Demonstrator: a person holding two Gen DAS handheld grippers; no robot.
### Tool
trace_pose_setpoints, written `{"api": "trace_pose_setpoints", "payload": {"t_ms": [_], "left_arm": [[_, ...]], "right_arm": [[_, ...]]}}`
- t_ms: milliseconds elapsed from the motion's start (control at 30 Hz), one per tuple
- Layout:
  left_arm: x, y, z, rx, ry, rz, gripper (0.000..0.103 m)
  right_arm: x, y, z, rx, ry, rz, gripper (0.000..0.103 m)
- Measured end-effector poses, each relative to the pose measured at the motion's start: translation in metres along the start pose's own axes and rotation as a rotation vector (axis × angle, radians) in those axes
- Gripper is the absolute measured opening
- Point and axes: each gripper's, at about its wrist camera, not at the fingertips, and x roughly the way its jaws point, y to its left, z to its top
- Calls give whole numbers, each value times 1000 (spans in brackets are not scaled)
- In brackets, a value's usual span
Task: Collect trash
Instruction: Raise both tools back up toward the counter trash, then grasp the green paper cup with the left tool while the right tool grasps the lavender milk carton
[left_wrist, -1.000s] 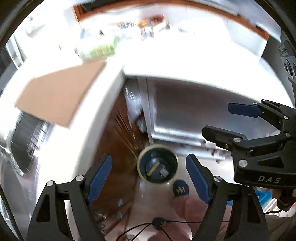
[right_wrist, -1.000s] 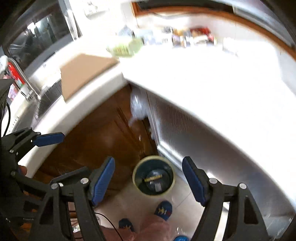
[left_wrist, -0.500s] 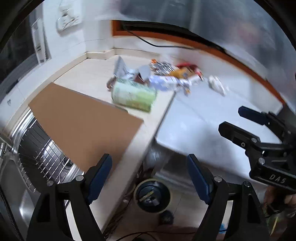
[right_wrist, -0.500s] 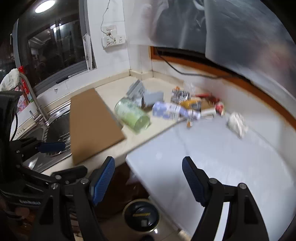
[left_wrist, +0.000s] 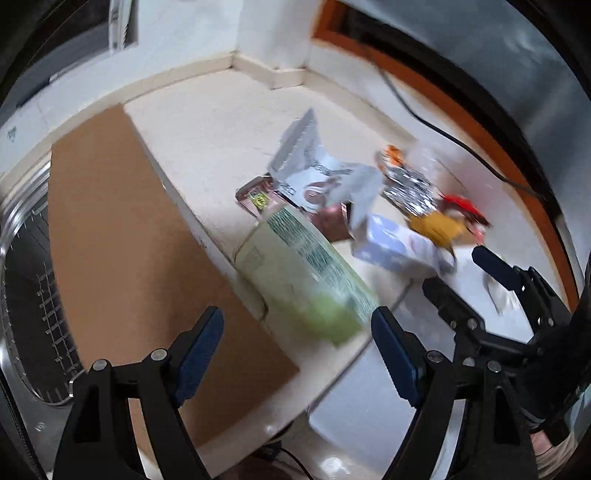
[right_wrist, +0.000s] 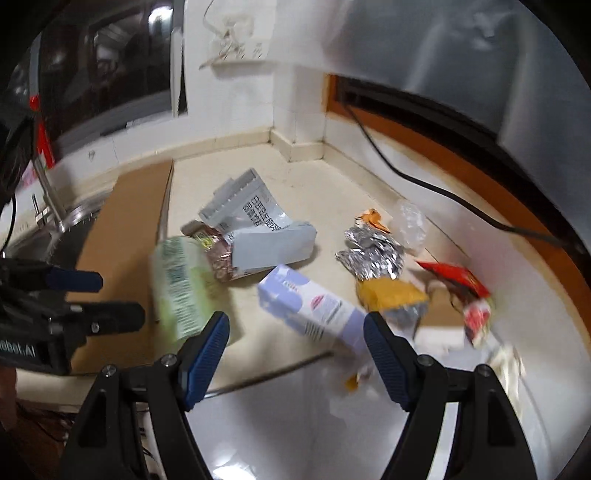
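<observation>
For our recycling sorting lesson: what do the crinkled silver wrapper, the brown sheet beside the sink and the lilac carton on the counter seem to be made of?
Silver wrapper: probably metallised foil or film, since it is shiny with sharp crinkles.
Brown sheet: likely cardboard, being matte, flat, evenly tan and thin-edged.
Lilac carton: seemingly printed paperboard, with its boxy folded edges and smooth, lightly glossy faces; motion blur leaves this uncertain.

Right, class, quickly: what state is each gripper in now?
Left gripper: open, holding nothing.
Right gripper: open, holding nothing.

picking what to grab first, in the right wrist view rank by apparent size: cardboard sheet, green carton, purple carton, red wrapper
1. cardboard sheet
2. green carton and purple carton: look alike, both blurred, so unranked
3. red wrapper
</observation>
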Motion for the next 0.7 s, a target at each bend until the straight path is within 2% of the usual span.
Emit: {"api": "trace_pose_setpoints", "payload": {"t_ms": [167,333,400,467,567,700], "left_arm": [[23,3,17,-88,47,-9,81],[39,-7,23,-97,71,14,81],[45,-11,25,-93,80,24,81],[51,-14,28,-92,88,33,81],[60,-19,30,-83,104,33,81],[67,-26,31,-56,110,47,81]], "right_arm": [[33,-1,10,-130,34,27,76],[61,0,13,-228,95,31,75],[74,-3,11,-250,139,32,64],[83,-8,8,-243,172,25,58],[88,-20,4,-183,221,49,35],[80,-33,-5,-100,231,79,35]]}}
